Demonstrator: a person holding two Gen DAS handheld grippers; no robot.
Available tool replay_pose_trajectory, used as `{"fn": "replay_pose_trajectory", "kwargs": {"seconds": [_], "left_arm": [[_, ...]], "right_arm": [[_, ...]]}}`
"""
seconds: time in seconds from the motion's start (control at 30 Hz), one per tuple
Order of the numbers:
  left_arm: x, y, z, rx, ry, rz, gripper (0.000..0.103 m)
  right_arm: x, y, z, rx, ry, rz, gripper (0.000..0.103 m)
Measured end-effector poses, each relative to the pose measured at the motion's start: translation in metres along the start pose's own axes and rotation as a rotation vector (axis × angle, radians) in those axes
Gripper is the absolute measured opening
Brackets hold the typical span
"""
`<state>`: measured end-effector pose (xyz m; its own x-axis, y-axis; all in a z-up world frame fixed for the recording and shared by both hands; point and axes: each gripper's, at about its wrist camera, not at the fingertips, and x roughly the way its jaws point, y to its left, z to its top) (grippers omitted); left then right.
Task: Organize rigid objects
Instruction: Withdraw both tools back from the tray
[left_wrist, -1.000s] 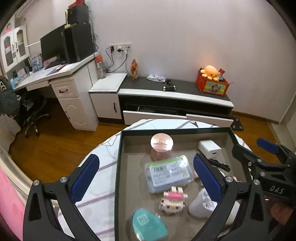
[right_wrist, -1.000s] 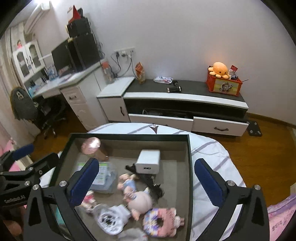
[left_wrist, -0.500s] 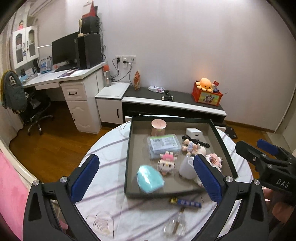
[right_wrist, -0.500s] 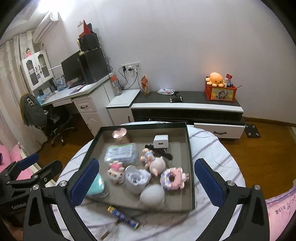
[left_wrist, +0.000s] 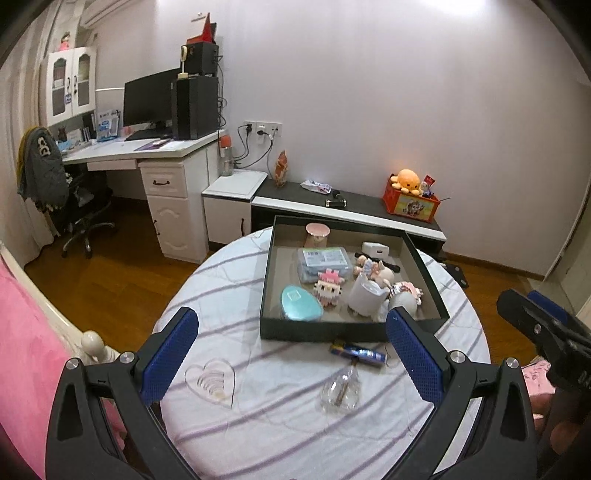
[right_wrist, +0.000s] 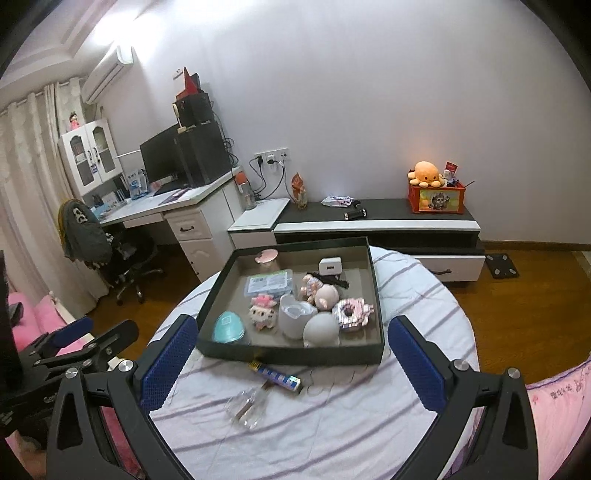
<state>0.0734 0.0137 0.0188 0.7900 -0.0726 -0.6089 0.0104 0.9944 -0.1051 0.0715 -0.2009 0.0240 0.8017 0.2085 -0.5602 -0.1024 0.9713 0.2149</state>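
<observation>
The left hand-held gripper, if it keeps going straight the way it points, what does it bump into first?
Probably the blue battery lying on the round table, just in front of the black tray. The open left hand-held gripper points about there, but depth is hard to judge.

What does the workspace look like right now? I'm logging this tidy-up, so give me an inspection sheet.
Surface: round table under a white striped cloth.
Job's things: black tray holds toys, a white cup, a teal case and a charger.
Clutter: blue tube, clear bottle and clear heart lie on the cloth outside the tray.
Grippers: left gripper and right gripper open, empty.
Cables: wall-socket leads.
Surroundings: desk, monitor, chair, TV bench.
</observation>
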Motion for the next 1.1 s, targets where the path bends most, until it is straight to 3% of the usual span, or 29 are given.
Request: {"fn": "replay_pose_trajectory", "kwargs": {"seconds": [0.4,1.1], "left_arm": [[-0.020,-0.007,-0.042,0.001,0.021,0.007,0.103],[-0.025,-0.009,-0.054,0.003,0.036,0.003,0.103]], "right_arm": [[-0.025,0.000,-0.048,0.023,0.020,0.010,0.103],[-0.028,-0.005,-0.055,0.028,0.032,0.002,0.103]]}}
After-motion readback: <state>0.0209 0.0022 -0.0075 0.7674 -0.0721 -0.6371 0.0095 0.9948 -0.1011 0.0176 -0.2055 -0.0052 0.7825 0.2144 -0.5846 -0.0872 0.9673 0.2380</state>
